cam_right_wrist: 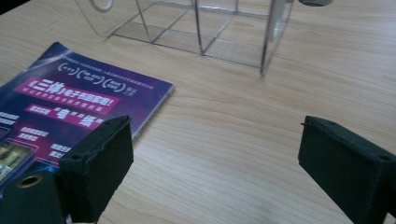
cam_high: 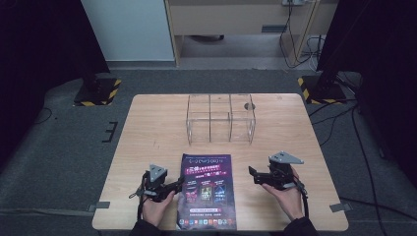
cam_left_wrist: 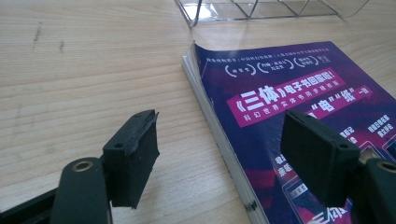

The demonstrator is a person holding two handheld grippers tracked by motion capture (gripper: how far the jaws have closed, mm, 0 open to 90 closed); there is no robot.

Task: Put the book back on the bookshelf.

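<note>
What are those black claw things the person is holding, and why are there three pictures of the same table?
Those are grippers, tools with two black jaws that pinch like tongs. A person holds one in each hand. The big picture comes from a camera up high, looking down at the wooden table. There the left gripper is on the left and the right gripper is on the right.

The other two pictures come from small cameras riding on the grippers, so you look along the jaws. That is why black pads stick up from the bottom.

On the table lies a purple magazine, flat, between the two grippers. Behind it stands a clear plastic box split into compartments, and it looks empty.

Both grippers are open and hold nothing. The left one's jaws sit on either side of the magazine's edge.
</note>
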